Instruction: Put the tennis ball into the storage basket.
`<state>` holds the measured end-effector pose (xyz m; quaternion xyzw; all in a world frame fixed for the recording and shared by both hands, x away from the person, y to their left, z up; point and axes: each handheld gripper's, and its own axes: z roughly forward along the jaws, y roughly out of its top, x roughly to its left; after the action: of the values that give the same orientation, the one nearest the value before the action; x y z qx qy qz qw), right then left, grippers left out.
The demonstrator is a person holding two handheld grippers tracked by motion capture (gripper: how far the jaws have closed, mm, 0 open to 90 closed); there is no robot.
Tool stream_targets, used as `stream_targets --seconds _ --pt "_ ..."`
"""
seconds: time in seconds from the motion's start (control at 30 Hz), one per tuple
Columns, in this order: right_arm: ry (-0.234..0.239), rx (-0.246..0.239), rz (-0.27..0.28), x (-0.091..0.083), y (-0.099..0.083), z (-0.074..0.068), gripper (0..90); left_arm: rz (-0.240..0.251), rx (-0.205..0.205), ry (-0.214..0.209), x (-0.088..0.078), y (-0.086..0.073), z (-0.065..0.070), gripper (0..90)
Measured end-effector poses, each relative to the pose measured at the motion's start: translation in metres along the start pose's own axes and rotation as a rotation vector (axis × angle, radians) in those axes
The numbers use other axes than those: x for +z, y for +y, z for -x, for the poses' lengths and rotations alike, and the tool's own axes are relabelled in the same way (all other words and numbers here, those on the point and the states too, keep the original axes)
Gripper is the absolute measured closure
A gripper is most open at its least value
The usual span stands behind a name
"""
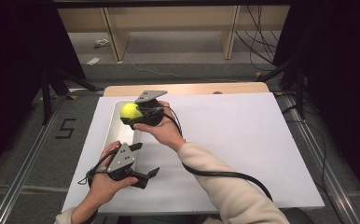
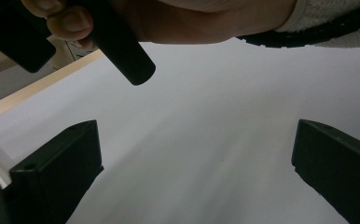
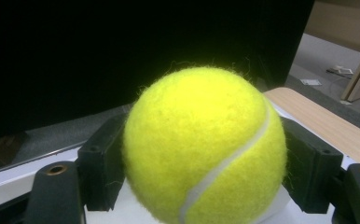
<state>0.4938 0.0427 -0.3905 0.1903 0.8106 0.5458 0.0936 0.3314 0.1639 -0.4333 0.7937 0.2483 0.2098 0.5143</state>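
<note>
Ball (image 1: 129,110) and tray (image 1: 117,128) are the business here: the yellow tennis ball is held by the right gripper (image 1: 134,113) over the far end of the long white tray, which lies along the left side of the white sheet (image 1: 234,144) covering the table. By the look of it, the ball is being either set into the tray or lifted out of it; which of the two cannot be told. In the right gripper view the ball (image 3: 205,145) is seen pinched at its middle, a black jaw pressed against each side, with the tray's white floor (image 3: 136,212) just beneath. A grip at the widest part is judged sensible, since a round felt ball would squirt out if taken nearer its top or bottom.

The left gripper (image 1: 146,176) is kept low and near the person, beside the tray's near end, presumably out of the way. In the left gripper view its jaws are spread wide apart over bare white sheet (image 2: 206,140), with nothing between them and nothing touched; the right hand (image 2: 169,23) is seen farther off at the top.
</note>
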Motion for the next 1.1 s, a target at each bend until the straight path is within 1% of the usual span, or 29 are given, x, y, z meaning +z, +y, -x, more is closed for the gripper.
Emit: stream_targets --seconds 0.1,0.5,0.93,1.1 --pt "0.002 -0.002 0.003 0.002 0.001 -0.001 26.2 0.001 0.003 0.001 0.0 0.0 0.0 0.9" --pt "0.015 -0.002 -0.012 0.009 0.0 -0.003 26.2 -0.001 0.0 0.001 0.0 0.0 0.0 0.9" --pt "0.027 -0.009 -0.017 0.014 0.002 -0.005 26.2 -0.001 0.001 0.001 0.0 0.0 0.0 1.0" --pt "0.03 -0.004 -0.022 0.016 0.003 -0.006 26.2 -0.003 0.002 -0.001 0.0 0.0 0.0 1.0"
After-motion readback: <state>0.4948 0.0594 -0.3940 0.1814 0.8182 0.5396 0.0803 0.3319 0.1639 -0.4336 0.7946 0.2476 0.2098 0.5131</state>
